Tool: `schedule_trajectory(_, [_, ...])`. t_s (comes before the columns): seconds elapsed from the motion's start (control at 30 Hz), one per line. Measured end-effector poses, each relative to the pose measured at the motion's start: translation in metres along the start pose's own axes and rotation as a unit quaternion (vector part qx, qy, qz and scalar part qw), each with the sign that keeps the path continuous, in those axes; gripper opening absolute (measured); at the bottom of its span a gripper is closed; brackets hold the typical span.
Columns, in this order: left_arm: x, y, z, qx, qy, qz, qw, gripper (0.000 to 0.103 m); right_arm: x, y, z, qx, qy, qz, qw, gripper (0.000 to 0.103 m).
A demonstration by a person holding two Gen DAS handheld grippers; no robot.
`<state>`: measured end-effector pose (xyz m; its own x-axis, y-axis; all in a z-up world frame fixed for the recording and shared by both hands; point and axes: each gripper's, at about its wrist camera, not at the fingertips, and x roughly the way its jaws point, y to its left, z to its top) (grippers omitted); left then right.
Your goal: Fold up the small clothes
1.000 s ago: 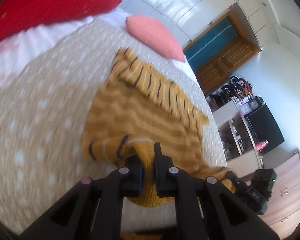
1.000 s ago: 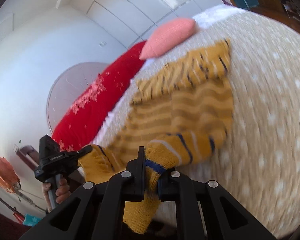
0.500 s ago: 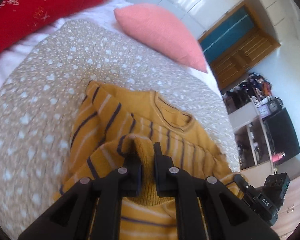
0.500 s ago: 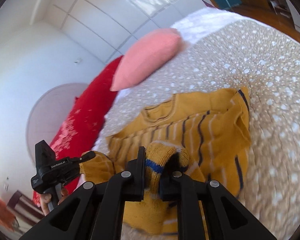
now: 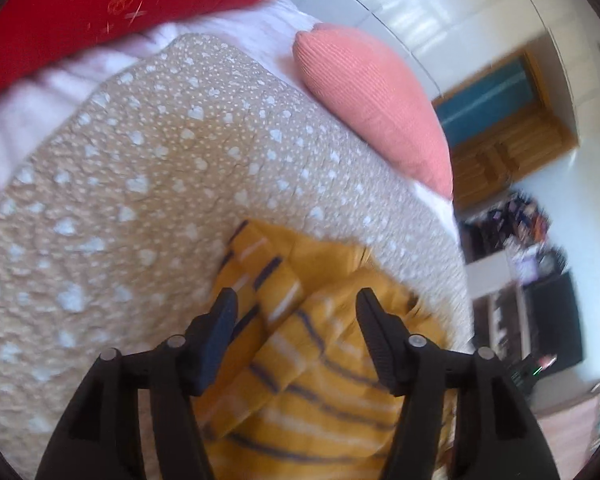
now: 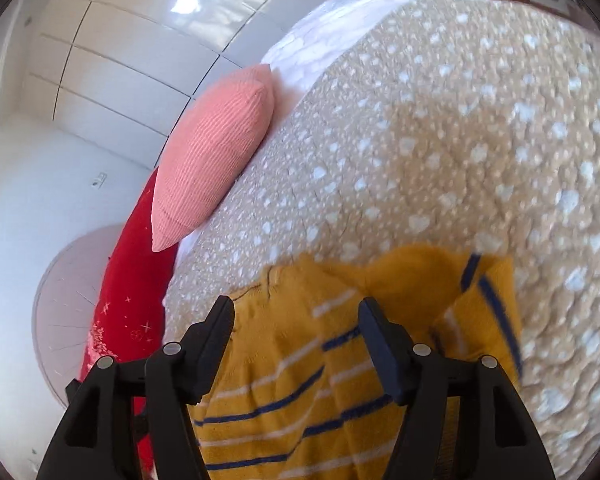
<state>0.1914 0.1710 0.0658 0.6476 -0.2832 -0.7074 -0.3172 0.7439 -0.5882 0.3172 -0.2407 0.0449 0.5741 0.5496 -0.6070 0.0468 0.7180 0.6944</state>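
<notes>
A small mustard-yellow sweater (image 5: 320,380) with navy and white stripes lies folded over on the beige spotted bedspread (image 5: 140,184). In the left wrist view my left gripper (image 5: 296,304) hovers just above it, its jaws opening, the knit lying below the gap and not pinched. The right wrist view shows the same sweater (image 6: 308,360) with its neckline at the left and a sleeve cuff at the right. My right gripper (image 6: 296,308) is also opening over it, pads clear of the fabric.
A pink ribbed cushion (image 5: 376,100) and a red pillow (image 5: 100,8) lie at the head of the bed. White sheet (image 5: 28,96) shows past the bedspread. A wooden door and dark shelves with clutter (image 5: 540,280) stand beyond the bed's right edge.
Both grippers carried the sweater's lower part up over its body, then let go. Their jaws went from shut on the knit to wide apart, and the sweater now lies doubled over.
</notes>
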Motion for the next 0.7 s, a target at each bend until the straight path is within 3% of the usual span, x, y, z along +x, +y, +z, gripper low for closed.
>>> schedule_trajectory(0.2, [-0.03, -0.007, -0.039, 0.115, -0.01, 0.07, 0.9909, 0.077, -0.051, 0.022, -0.039, -0.137, 0.018, -0.057, 0.989, 0.069])
schedule_trajectory(0.37, [-0.021, 0.006, -0.081, 0.168, 0.044, 0.113, 0.9783, 0.081, -0.085, 0.008, -0.094, -0.2, 0.03, -0.107, 0.974, 0.069])
schedule_trajectory(0.4, [-0.016, 0.008, -0.089, 0.182, 0.059, 0.13, 0.9729, 0.077, -0.087, 0.004, -0.103, -0.206, 0.039, -0.115, 0.971, 0.057])
schedule_trajectory(0.43, [-0.01, 0.01, -0.092, 0.198, 0.069, 0.15, 0.9663, 0.051, -0.086, -0.003, -0.112, -0.217, 0.058, -0.122, 0.967, 0.038])
schedule_trajectory(0.47, [-0.009, 0.01, -0.093, 0.203, 0.075, 0.157, 0.9636, 0.035, -0.084, -0.006, -0.115, -0.223, 0.064, -0.138, 0.963, 0.004])
schedule_trajectory(0.57, [-0.022, 0.013, -0.082, 0.193, 0.04, 0.2, 0.9597, 0.032, -0.089, -0.022, -0.108, -0.237, 0.034, -0.23, 0.943, 0.004])
schedule_trajectory(0.67, [-0.046, 0.01, -0.075, 0.192, -0.004, 0.228, 0.9545, 0.029, -0.103, -0.023, -0.102, -0.229, 0.016, -0.249, 0.941, 0.006])
schedule_trajectory(0.7, [-0.056, 0.011, -0.074, 0.19, -0.015, 0.227, 0.9552, 0.029, -0.11, -0.018, -0.102, -0.237, 0.011, -0.249, 0.939, 0.017])
